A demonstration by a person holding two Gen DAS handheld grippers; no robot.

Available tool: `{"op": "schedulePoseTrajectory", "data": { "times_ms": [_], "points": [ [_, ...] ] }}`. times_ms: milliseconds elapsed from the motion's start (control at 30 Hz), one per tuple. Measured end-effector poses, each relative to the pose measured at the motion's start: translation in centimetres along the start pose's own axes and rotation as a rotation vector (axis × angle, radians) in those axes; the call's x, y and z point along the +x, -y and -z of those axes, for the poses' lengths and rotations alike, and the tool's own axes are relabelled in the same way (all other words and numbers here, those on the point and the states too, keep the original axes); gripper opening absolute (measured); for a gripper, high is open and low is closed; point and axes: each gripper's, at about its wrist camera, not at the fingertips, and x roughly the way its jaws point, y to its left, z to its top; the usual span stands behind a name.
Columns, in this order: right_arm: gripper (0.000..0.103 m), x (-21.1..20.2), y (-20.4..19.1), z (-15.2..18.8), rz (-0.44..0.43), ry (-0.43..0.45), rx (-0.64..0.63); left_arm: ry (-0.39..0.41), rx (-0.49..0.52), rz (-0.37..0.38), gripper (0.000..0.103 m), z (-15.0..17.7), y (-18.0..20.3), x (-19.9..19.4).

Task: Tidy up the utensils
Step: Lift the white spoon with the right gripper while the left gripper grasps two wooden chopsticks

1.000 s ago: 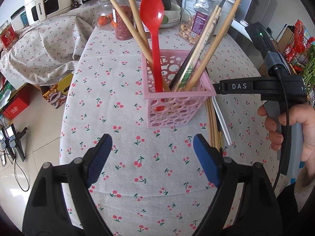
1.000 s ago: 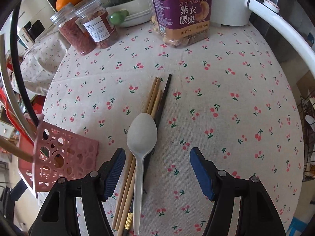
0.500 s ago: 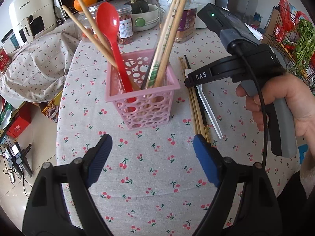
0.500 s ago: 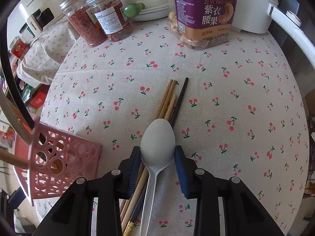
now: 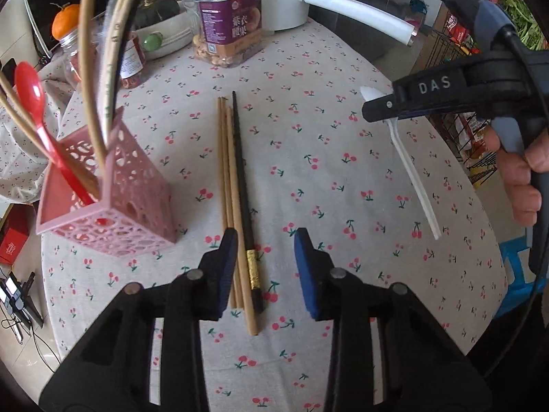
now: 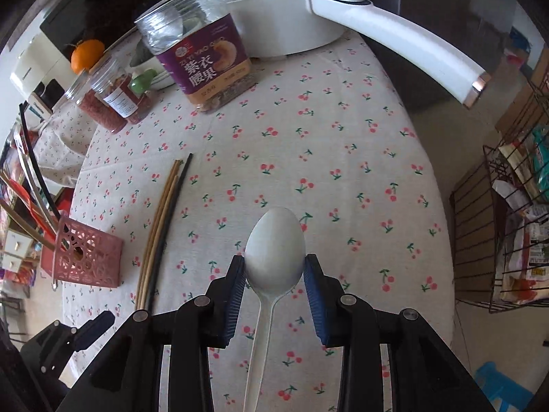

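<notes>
Right wrist view: my right gripper (image 6: 274, 276) has its pads clamped on the bowl of the white spoon (image 6: 274, 261), lifted off the tablecloth (image 6: 343, 158).
My left gripper (image 5: 266, 267) has just been closing; its jaws stand partly open over the chopsticks (image 5: 235, 185), gripping nothing I can make out. Its left pad hides part of them. The basket (image 5: 113, 216) stands just left, its contents cut off above.

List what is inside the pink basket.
The pink basket holds a red spoon and several chopsticks, wooden and dark, leaning out of the top. Their lower ends and the basket floor are mostly hidden by its perforated walls.
</notes>
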Motion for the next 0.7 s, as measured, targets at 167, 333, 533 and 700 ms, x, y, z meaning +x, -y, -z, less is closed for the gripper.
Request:
{"op": "schedulePoseTrajectory", "data": {
  "times_ms": [167, 333, 533, 700],
  "points": [
    [0.035, -0.3, 3.0, 0.7, -0.03, -0.019, 0.054, -0.023, -0.071, -0.03, 0.021, -4.6, 0.9, 3.4],
    [0.035, -1.0, 4.4, 0.8, -0.049, -0.006, 0.07, -0.01, -0.122, -0.2, 0.014, -8.4, 0.1, 5.6],
    [0.035, -1.2, 5.1, 0.7, -0.071, -0.006, 0.086, -0.042, -0.136, -0.354, 0.013, -9.5, -1.7, 7.9],
    [0.035, -1.5, 4.9, 0.6, -0.082, 0.001, 0.082, -0.085, -0.155, -0.348, 0.008, -9.3, -2.7, 9.1]
  ]
}}
